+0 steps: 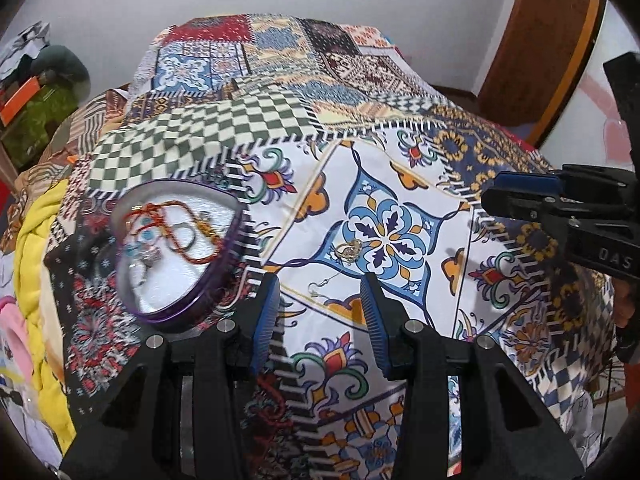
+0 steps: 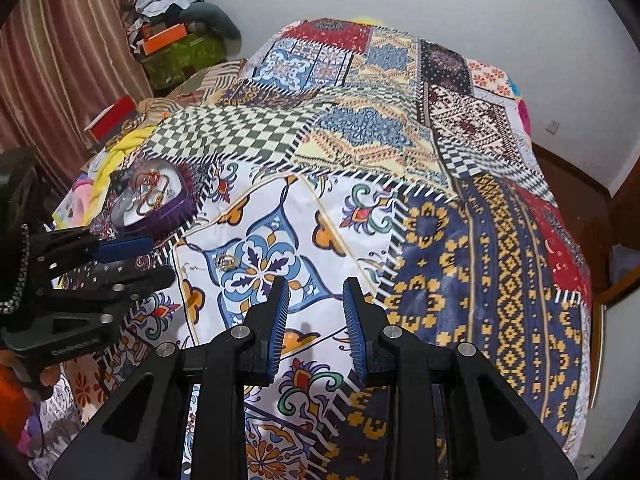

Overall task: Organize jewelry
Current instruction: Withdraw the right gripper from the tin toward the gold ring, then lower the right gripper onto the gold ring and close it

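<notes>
jewelry lies in two places on a bed covered by a patchwork bedspread point(image 1: 400, 128). a gold ring point(image 1: 349, 249) with a knotted, glinting top sits on the blue flower tile of the cloth, and just near and left of it lies one thin silver hook earring point(image 1: 324, 284), its wire running from near-left up toward the ring. one heart-shaped purple box point(image 1: 176, 252) with a white lining rests to the left, its point aimed near and its long axis tilted from far-left to near-right; inside are a red and orange cord point(image 1: 160, 216) in loops, a dark bangle, a small gold piece and a silvery ring, though the exact count of small pieces in the box is hard to tell. the left tool point(image 1: 320, 312) hovers over the cloth just near the earring, its two blue-padded fingers point(image 1: 266, 312) spread apart and holding nothing. the right tool point(image 2: 316, 320) hovers right of the ring, its fingers likewise apart and empty. in the left wrist view the right tool shows at the right edge.
</notes>
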Demonstrator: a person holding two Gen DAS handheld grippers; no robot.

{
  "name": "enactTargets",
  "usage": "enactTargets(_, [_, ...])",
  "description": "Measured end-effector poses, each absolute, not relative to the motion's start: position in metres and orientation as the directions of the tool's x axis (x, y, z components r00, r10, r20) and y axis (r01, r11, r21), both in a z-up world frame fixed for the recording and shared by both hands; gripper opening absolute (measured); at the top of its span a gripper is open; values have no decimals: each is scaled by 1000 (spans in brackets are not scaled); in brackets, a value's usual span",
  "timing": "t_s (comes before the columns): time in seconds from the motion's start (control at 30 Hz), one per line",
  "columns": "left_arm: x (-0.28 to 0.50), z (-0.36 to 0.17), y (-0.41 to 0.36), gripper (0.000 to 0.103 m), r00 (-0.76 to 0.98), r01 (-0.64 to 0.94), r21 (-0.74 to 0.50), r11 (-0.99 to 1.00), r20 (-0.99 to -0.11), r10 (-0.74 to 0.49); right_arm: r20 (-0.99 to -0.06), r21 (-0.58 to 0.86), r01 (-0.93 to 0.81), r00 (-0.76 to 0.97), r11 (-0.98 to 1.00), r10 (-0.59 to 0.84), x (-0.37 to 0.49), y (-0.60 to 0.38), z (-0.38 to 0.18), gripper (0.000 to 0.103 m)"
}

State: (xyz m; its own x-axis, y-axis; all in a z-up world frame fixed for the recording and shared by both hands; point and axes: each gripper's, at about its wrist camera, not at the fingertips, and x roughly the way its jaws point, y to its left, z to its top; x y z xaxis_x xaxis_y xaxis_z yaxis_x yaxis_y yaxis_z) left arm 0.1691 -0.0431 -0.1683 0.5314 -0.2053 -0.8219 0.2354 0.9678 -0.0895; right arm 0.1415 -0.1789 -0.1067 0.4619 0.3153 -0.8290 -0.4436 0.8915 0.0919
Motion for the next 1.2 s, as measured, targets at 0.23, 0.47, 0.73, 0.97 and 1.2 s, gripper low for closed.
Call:
enactTargets(0.23, [181, -195, -39, 32, 485, 210, -116, 971, -850, -206, -835, 113, -457, 438, 882, 334, 142, -176, -114, 25])
enactTargets(0.47, [181, -202, -28, 5, 485, 167, -222, 961, -830, -276, -839, 122, -479, 418, 869, 348, 145, -161, -120, 25])
enactTargets(0.73, [171, -195, -29, 0, 510, 169, -198, 965, -820, -258, -849, 119, -505, 394, 855, 351, 144, -148, -125, 25])
enactTargets(0.97, [152, -168, -5, 0, 583, 140, -178, 974, -780, -226, -859, 108, -542, 371, 833, 353, 142, -131, -128, 25])
enactTargets(1.2, [142, -164, 14, 0, 597, 108, -139, 984, -783, -176, -877, 108, -565, 333, 818, 347, 146, -110, -138, 25])
